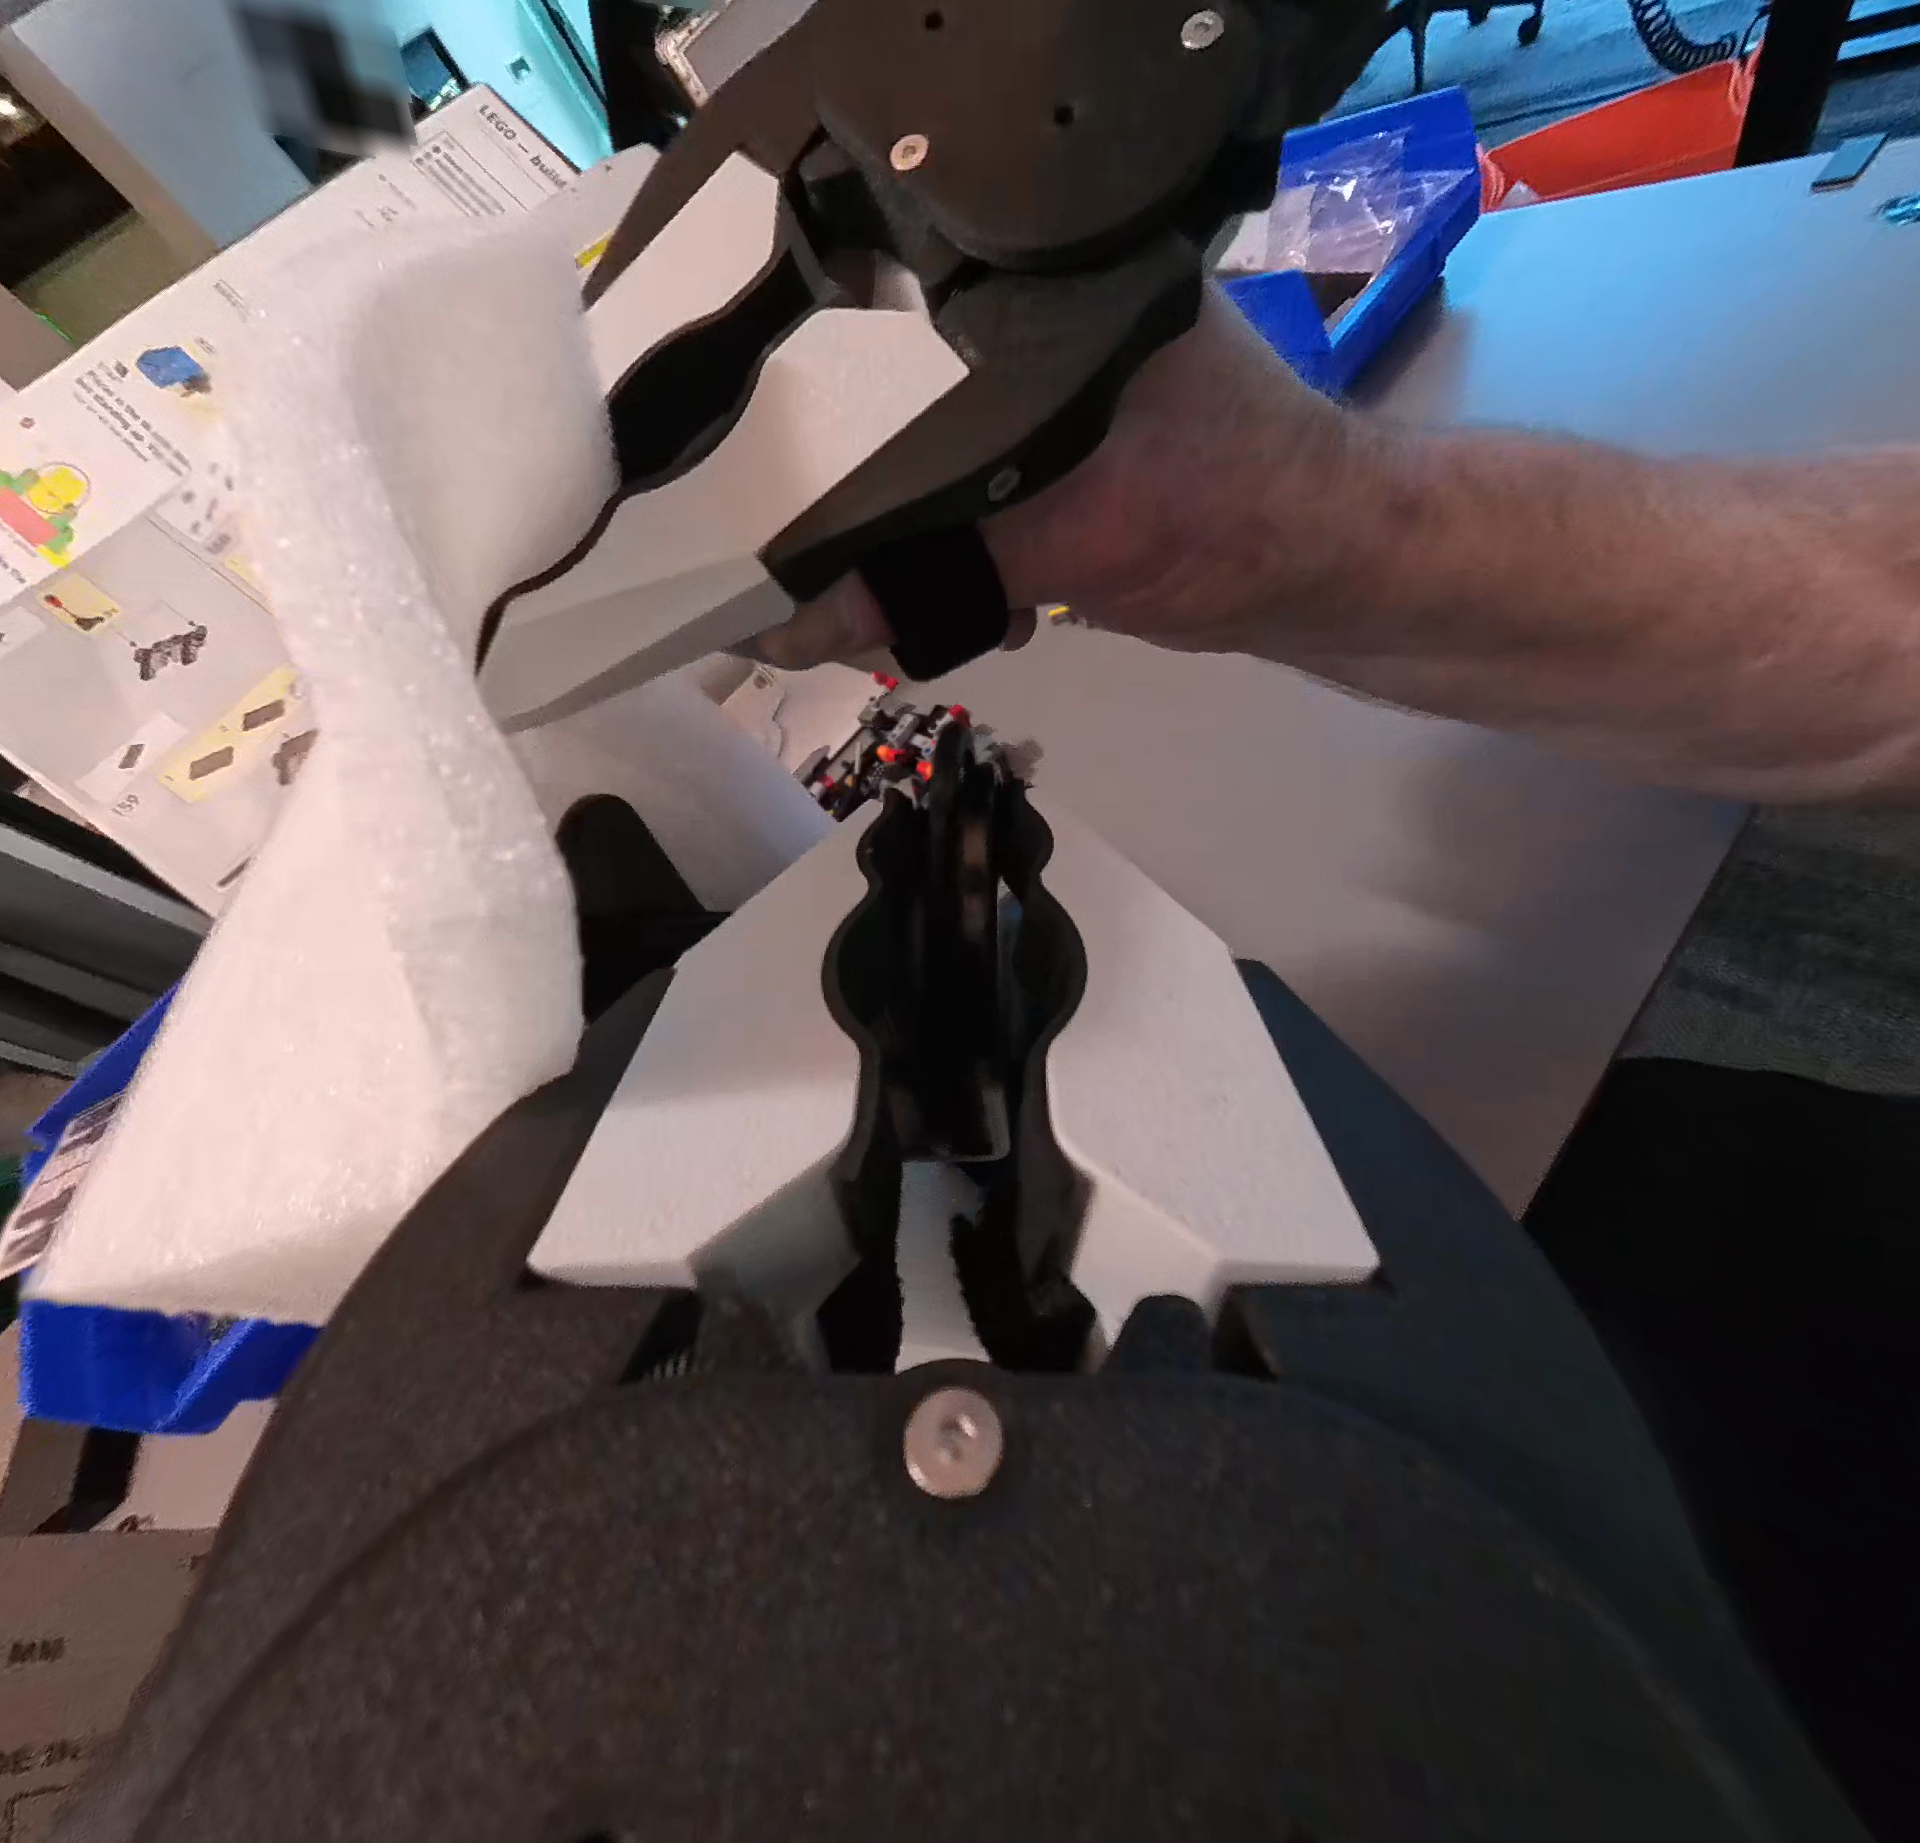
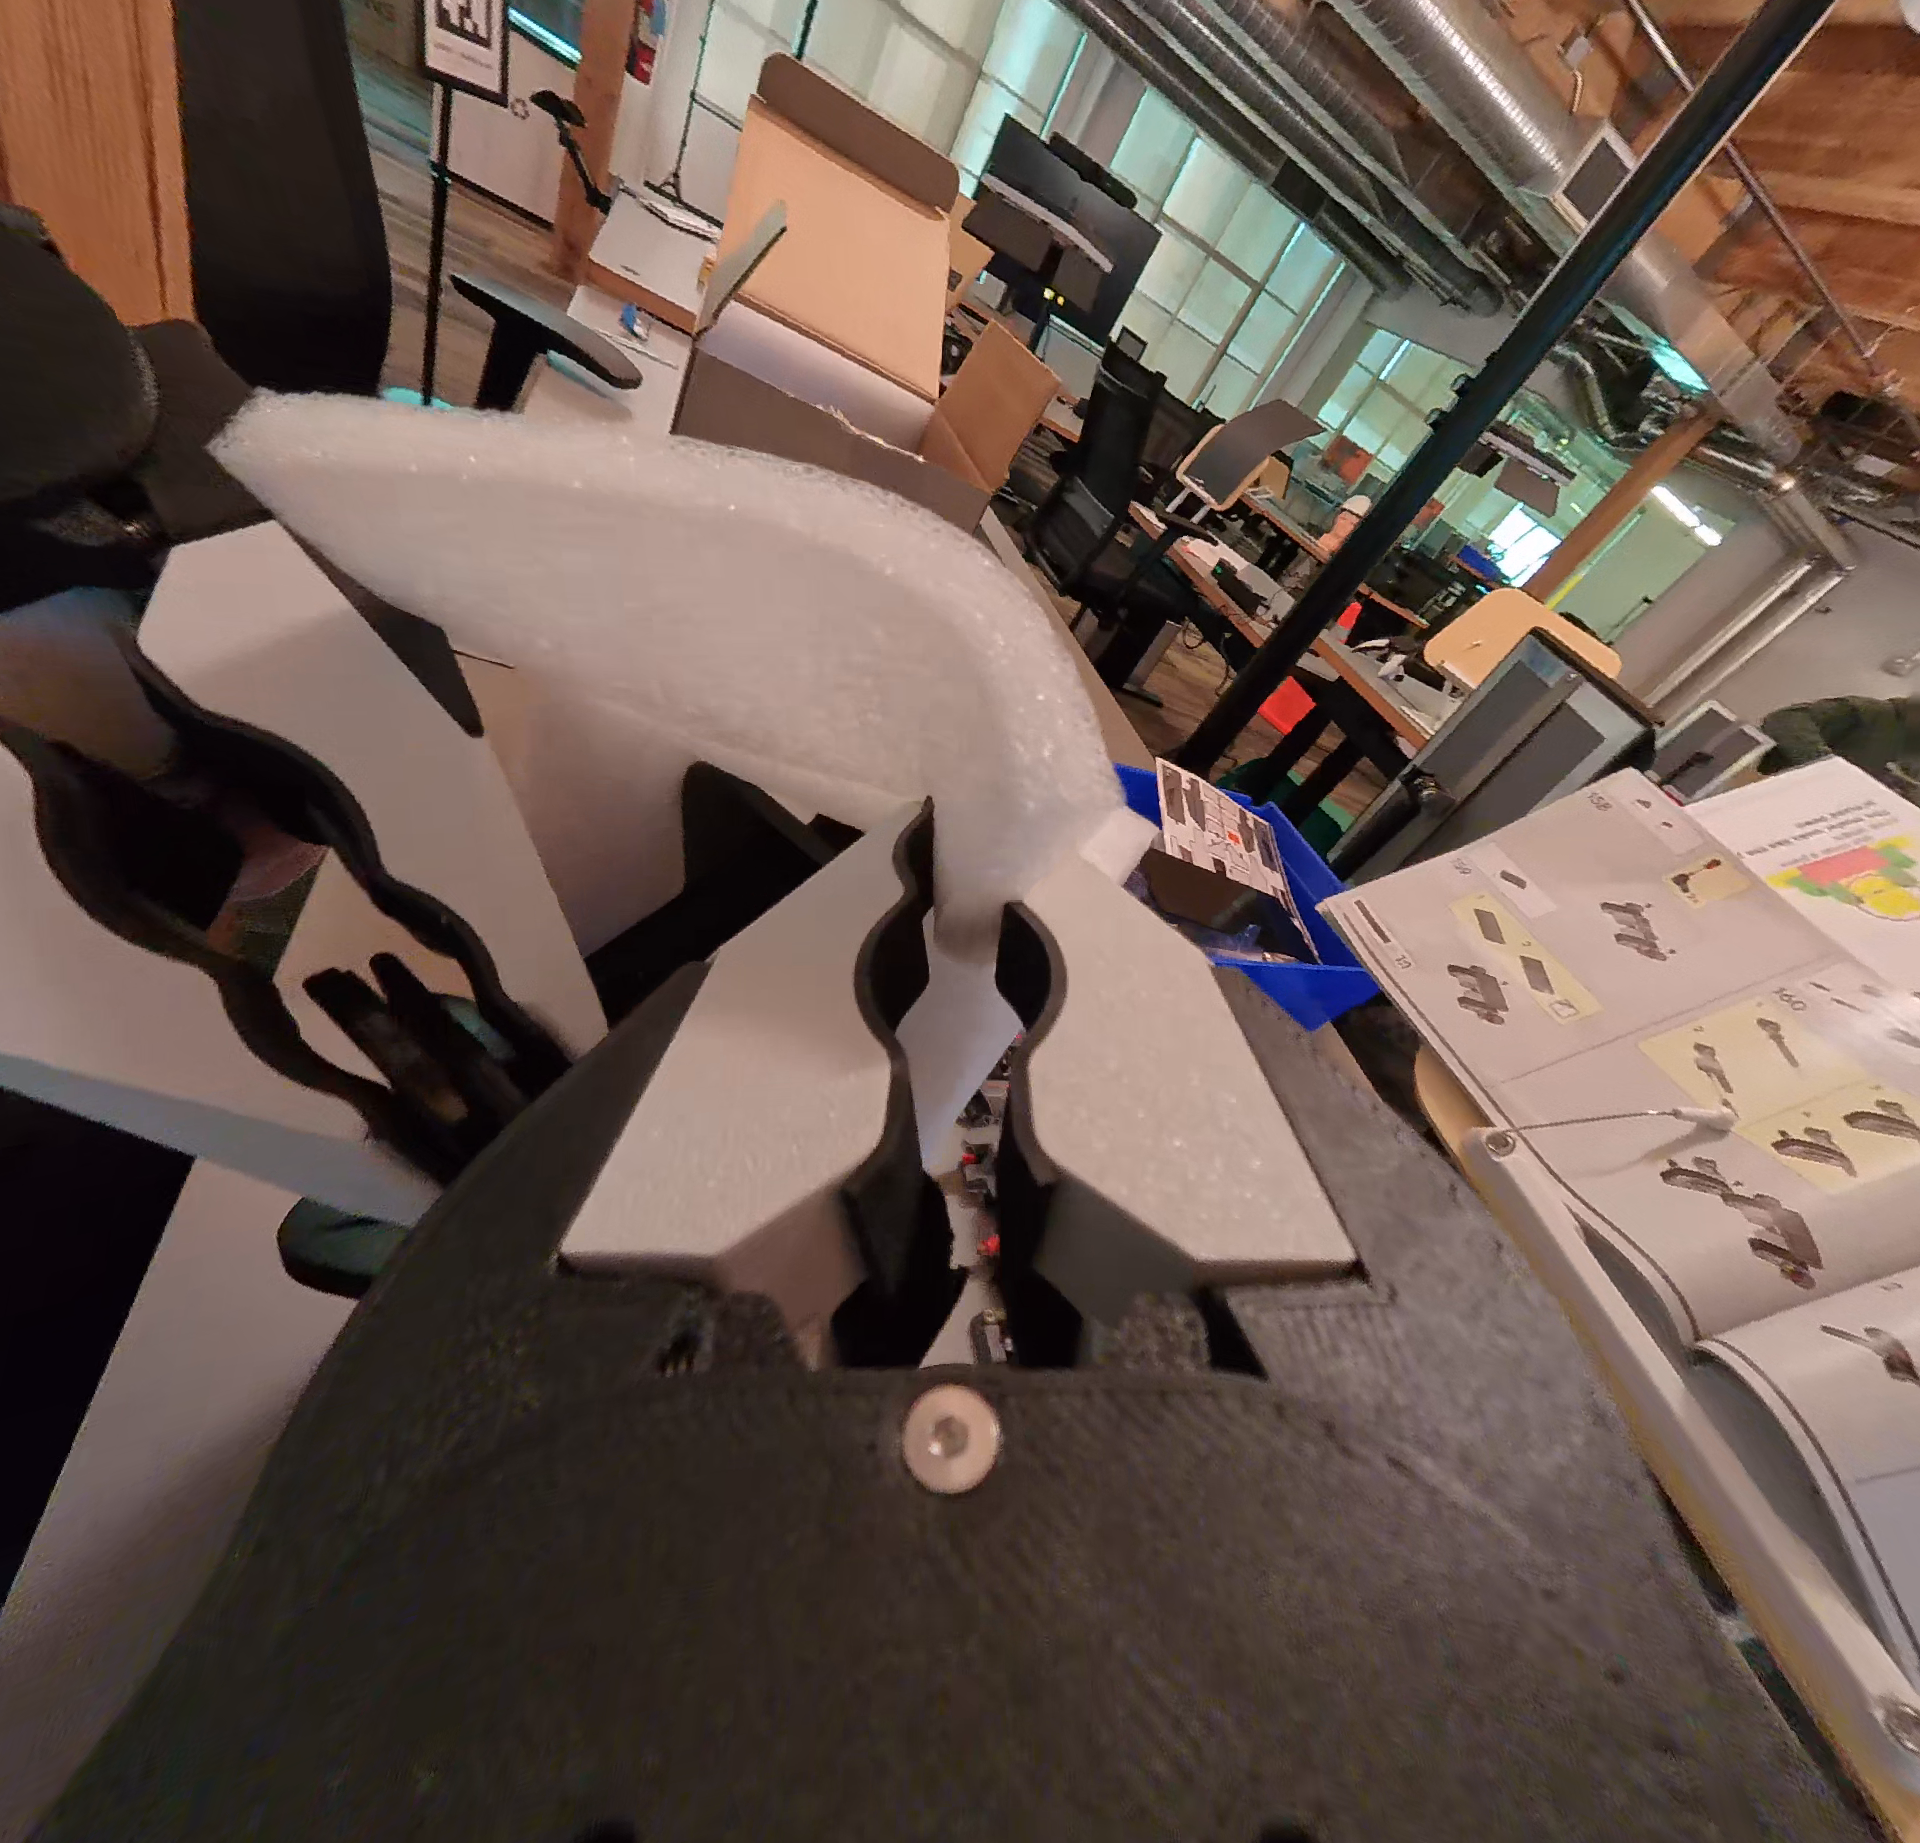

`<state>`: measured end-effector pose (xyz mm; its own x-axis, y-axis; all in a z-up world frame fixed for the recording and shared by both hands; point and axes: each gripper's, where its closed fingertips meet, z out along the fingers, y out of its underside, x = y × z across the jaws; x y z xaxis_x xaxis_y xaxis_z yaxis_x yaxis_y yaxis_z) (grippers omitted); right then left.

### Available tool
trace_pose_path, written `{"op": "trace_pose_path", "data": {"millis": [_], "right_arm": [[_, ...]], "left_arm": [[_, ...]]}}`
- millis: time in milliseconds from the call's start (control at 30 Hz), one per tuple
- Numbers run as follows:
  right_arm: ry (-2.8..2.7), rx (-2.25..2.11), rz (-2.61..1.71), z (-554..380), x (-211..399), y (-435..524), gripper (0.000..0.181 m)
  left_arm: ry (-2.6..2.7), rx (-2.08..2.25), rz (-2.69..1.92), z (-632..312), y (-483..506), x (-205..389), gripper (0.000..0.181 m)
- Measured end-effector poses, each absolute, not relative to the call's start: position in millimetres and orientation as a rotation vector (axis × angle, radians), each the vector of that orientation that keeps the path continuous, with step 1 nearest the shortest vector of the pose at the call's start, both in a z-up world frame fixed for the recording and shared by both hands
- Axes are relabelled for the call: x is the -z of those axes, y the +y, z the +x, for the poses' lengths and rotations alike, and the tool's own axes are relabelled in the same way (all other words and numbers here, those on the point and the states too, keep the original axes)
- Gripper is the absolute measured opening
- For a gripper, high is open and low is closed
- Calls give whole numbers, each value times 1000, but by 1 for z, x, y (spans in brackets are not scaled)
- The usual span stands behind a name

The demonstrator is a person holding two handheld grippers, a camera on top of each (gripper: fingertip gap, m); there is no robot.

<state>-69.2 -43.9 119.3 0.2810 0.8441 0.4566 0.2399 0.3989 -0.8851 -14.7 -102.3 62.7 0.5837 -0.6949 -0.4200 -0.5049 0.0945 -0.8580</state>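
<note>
My left gripper is shut on a thin black part that stands up between its wavy black pads. Just past its tips a small dark brick model with red and orange pins lies on the white table. My right gripper is shut on the edge of a thick white foam sheet, which curves up and to the left. In the left wrist view the right gripper, held by a bare hand, grips the foam sheet above the model. The left gripper shows at the left of the right wrist view.
An open instruction booklet lies to the right, and it also shows in the left wrist view. Blue bins hold small bagged parts. An open cardboard box and a black pole stand behind.
</note>
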Motion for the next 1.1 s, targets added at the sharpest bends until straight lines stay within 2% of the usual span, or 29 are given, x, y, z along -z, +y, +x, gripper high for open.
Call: {"op": "trace_pose_path", "data": {"millis": [133, 333, 367, 400, 500, 567, 1100], "right_arm": [[-1325, -570, -1052, -63, -117, -48, 13], [-1385, -140, -830, -64, -116, -60, 40], [-1398, -122, -809, -65, -117, -59, 40], [-1430, -125, -806, -67, -116, -60, 37], [-1550, -56, -776, -70, -108, -65, 17], [-1568, -27, -796, -72, -109, -67, 11], [-1427, -189, -980, -89, -119, -48, 6]], "left_arm": [[1041, 175, -1550, -17, -100, -63, 17], [1081, 206, -1538, -9, -103, -60, 15], [1103, 203, -1531, -5, -104, -59, 18], [1109, 203, -1530, -3, -105, -59, 14], [1113, 227, -1530, -2, -105, -59, 17], [1150, 211, -1519, 2, -107, -57, 14], [1059, 192, -1515, -5, -92, -65, 14]]}}
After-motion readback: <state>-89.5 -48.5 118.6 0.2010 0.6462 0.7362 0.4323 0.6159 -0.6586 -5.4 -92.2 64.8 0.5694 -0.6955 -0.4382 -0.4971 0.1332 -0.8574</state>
